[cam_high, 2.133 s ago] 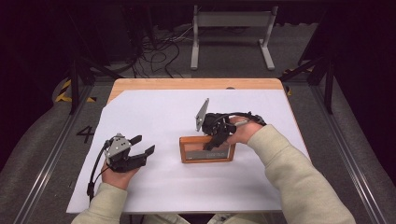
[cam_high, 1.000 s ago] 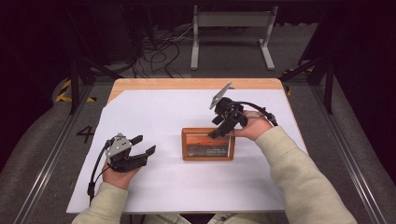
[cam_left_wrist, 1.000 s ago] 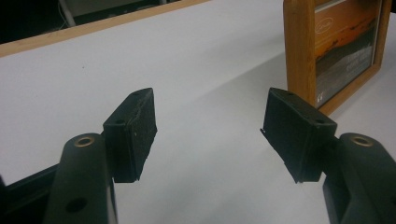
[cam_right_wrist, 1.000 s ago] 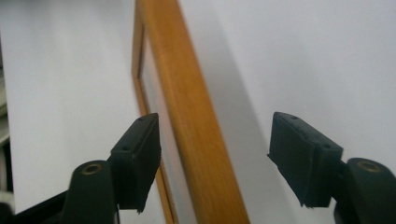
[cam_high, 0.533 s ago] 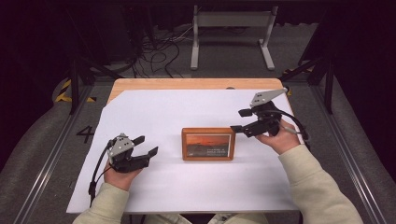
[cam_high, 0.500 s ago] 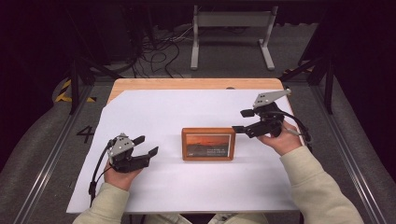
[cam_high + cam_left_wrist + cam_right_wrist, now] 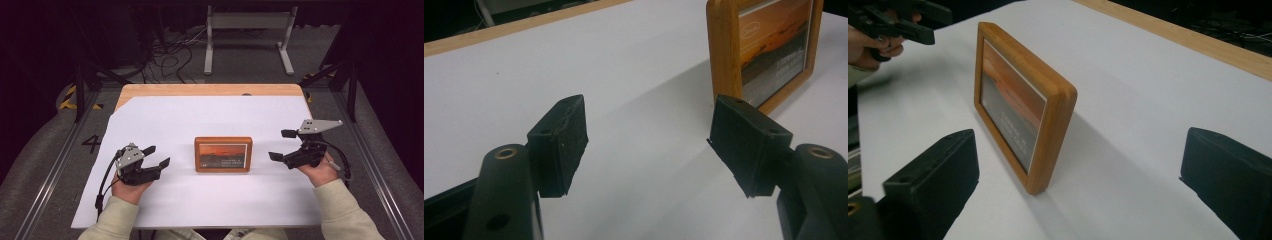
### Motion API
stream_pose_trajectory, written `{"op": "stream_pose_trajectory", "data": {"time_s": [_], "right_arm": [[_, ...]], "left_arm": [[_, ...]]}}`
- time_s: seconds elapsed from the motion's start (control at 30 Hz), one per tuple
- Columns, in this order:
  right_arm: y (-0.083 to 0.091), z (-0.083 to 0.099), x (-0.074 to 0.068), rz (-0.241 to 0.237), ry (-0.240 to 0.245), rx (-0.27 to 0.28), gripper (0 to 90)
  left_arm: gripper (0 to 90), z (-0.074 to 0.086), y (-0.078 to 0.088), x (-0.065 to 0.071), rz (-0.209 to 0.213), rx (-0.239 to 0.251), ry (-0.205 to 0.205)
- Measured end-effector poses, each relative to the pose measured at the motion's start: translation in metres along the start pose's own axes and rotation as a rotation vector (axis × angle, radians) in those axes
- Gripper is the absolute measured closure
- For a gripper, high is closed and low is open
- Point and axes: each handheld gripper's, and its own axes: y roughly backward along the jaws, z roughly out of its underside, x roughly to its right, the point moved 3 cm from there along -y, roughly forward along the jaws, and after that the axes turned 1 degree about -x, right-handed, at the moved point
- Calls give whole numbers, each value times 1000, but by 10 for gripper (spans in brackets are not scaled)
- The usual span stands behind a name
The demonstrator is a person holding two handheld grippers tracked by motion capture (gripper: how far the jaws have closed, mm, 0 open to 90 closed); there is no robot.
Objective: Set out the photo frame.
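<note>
A wooden picture frame (image 7: 223, 154) with an orange sunset picture stands on its long edge at the middle of the white table, leaning slightly back. My right gripper (image 7: 280, 145) hovers to its right, apart from it. Its jaws have just been opening and hold nothing. In the right gripper view the frame (image 7: 1023, 100) stands ahead of the wide jaws of the right gripper (image 7: 1083, 170). My left gripper (image 7: 157, 156) rests open to the left of the frame, empty. The left gripper view has the left gripper (image 7: 654, 145) with the frame (image 7: 764, 55) off to its upper right.
White paper (image 7: 165, 120) covers most of the wooden tabletop (image 7: 200, 90), whose far edge shows bare. Beyond it are cables and a metal stand (image 7: 247, 30) on the floor. The left hand and its gripper (image 7: 893, 22) appear far off in the right gripper view.
My right gripper left the frame's top edge, swung right and slightly down, and its jaws opened wide. The frame stays standing. The left hand has not moved.
</note>
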Motion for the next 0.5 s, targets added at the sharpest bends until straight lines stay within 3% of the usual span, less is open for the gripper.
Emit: {"op": "stream_pose_trajectory", "data": {"time_s": [0.2, 0.27, 0.33, 0.5], "right_arm": [[0, 19, 4, 42, -12, 32, 0], [-1, 29, 7, 74, -8, 71, 0], [-3, 39, 10, 71, -20, 83, 0], [-9, 52, 16, 123, -45, 80, 0]], "left_arm": [[302, 1, 1, 0, 5, 1, 7], [301, 1, 1, 0, 8, -5, 0], [301, 2, 1, 1, 9, -6, 0], [301, 4, 1, 1, 10, -9, 4]]}}
